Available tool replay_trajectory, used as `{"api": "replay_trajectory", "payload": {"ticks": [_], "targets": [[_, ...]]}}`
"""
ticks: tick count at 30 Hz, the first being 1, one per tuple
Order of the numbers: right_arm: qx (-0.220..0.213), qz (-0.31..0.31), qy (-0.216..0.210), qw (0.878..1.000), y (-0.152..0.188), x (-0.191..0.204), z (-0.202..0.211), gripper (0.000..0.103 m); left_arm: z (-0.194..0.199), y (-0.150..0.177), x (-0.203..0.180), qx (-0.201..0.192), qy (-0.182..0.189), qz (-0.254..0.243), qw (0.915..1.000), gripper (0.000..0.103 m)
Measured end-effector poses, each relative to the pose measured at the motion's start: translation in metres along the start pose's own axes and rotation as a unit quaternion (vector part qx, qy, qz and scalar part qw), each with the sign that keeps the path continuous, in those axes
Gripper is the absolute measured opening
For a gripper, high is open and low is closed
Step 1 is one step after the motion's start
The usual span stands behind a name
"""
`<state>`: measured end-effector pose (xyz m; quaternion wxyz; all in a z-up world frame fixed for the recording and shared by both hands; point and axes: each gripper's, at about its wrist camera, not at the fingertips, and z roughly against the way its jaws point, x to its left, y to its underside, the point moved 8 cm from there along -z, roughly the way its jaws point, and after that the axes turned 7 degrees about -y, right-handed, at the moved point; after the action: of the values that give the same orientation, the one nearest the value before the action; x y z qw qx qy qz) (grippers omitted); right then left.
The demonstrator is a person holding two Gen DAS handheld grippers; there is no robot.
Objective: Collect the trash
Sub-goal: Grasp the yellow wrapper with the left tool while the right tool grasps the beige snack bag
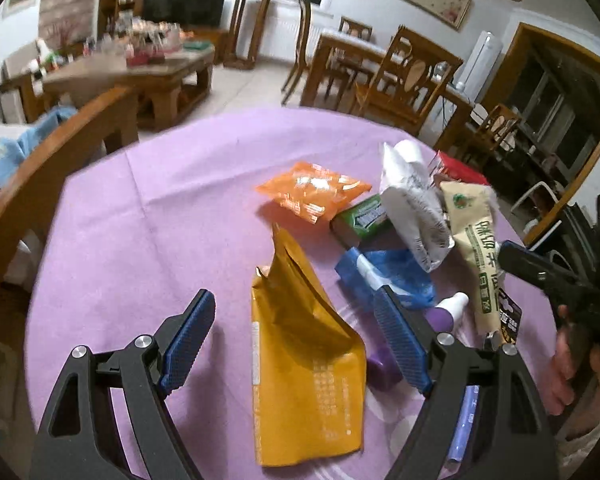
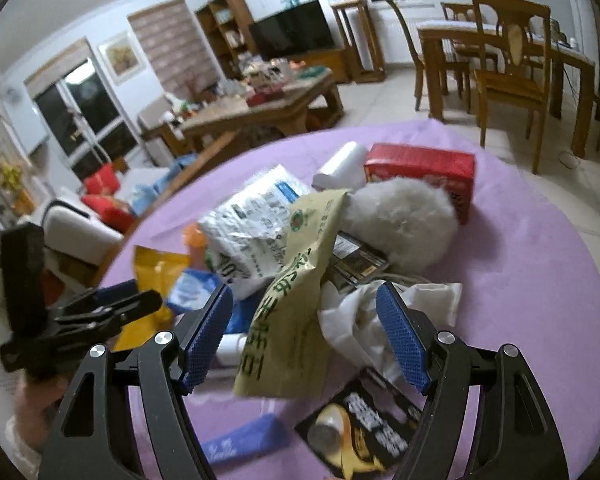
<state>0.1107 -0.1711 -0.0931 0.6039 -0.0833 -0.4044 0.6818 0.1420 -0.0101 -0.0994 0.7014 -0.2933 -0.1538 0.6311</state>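
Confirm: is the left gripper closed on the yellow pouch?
No. The left gripper is open, its blue pads set apart on either side of the yellow pouch, which lies flat on the purple tablecloth.

Lilac cloth (image 1: pixel 148 216) is covering the round table. Mustard-yellow foil pouch (image 1: pixel 304 356) is showing white print. Orange crinkled wrapper (image 1: pixel 312 190) is bearing white lettering. Beige paper bag (image 2: pixel 292 304) is displaying green characters. Red cardboard box (image 2: pixel 420 168) and grey fluffy ball (image 2: pixel 404 220) are appearing plain.
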Motion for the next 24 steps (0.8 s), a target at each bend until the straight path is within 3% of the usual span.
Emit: {"api": "replay_trajectory", "payload": {"ticks": [4, 6, 7, 9, 12, 14, 24], "targets": [[0.009, 0.033, 0.028, 0.999, 0.002, 0.000, -0.018, 0.073, -0.008, -0.002, 0.006, 0.009, -0.002, -0.008, 0.9999, 0.081], [0.018, 0.063, 0.062, 0.996, 0.002, 0.002, -0.031, 0.052, -0.008, 0.001, 0.005, 0.011, -0.007, -0.015, 0.9998, 0.079], [0.022, 0.071, 0.071, 0.995, 0.003, 0.003, -0.038, 0.043, -0.007, 0.003, 0.005, 0.010, -0.011, -0.016, 0.9998, 0.075], [0.020, 0.080, 0.078, 0.994, 0.007, 0.000, -0.039, 0.031, -0.005, 0.006, 0.007, 0.007, -0.008, -0.012, 0.9999, 0.051], [0.001, 0.067, 0.046, 0.997, 0.008, 0.002, -0.027, 0.028, 0.002, 0.006, 0.019, -0.007, -0.001, 0.009, 0.9999, 0.036], [-0.009, 0.053, 0.018, 0.998, 0.007, 0.003, -0.017, 0.028, 0.009, 0.006, 0.022, -0.020, -0.001, 0.015, 0.9997, 0.034], [-0.044, -0.006, -0.100, 0.994, 0.015, 0.000, 0.042, 0.028, 0.038, 0.010, 0.014, -0.057, 0.025, 0.016, 0.9979, 0.033]]}}
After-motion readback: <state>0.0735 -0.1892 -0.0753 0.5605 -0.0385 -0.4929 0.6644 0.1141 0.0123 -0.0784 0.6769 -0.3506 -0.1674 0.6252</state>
